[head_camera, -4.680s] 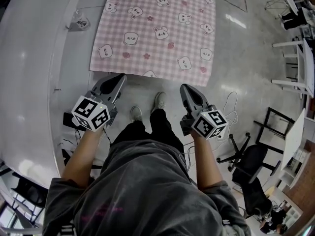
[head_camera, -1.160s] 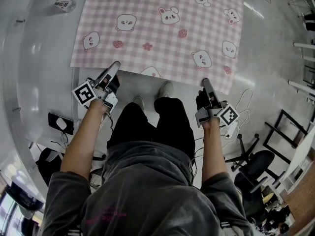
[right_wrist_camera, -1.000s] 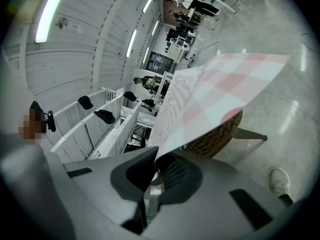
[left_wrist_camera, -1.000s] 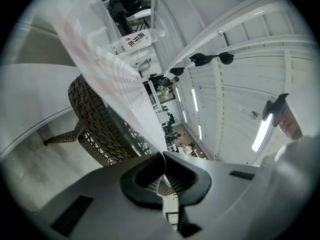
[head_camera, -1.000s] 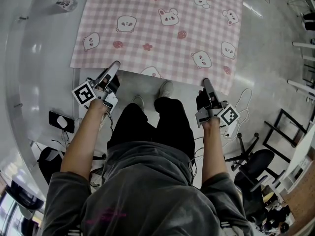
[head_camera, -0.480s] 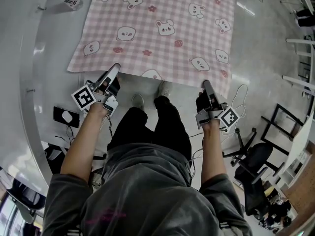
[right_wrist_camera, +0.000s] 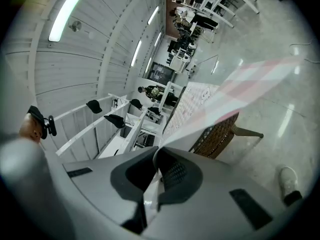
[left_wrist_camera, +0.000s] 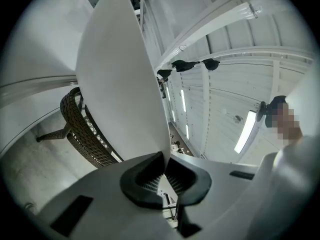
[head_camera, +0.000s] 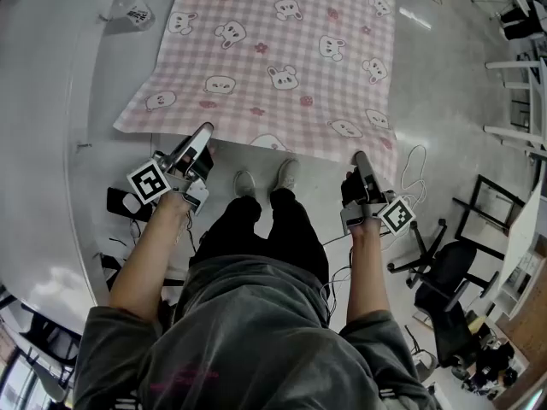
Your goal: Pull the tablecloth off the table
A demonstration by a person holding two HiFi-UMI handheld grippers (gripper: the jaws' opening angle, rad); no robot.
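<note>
**Tablecloth clamped at both near corners**

Pink checked tablecloth (head_camera: 282, 58), bunny print, long axis running away from the person, held off the floor. Left gripper (head_camera: 203, 132) and right gripper (head_camera: 359, 161) each pinch a near corner. Bottle (head_camera: 132, 11) label unreadable.

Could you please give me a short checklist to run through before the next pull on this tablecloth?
1. Left hand-held gripper shut on the tablecloth: ok.
2. Right hand-held gripper shut on the tablecloth: ok.
3. Nothing lying on the visible cloth: ok.
4. Bottle apart from the cloth's edge: ok.
5. Far edge free: cannot tell, it runs out of the frame.
6. Floor behind the shoes free for a step back: cannot tell; a cable lies to the right.
</note>
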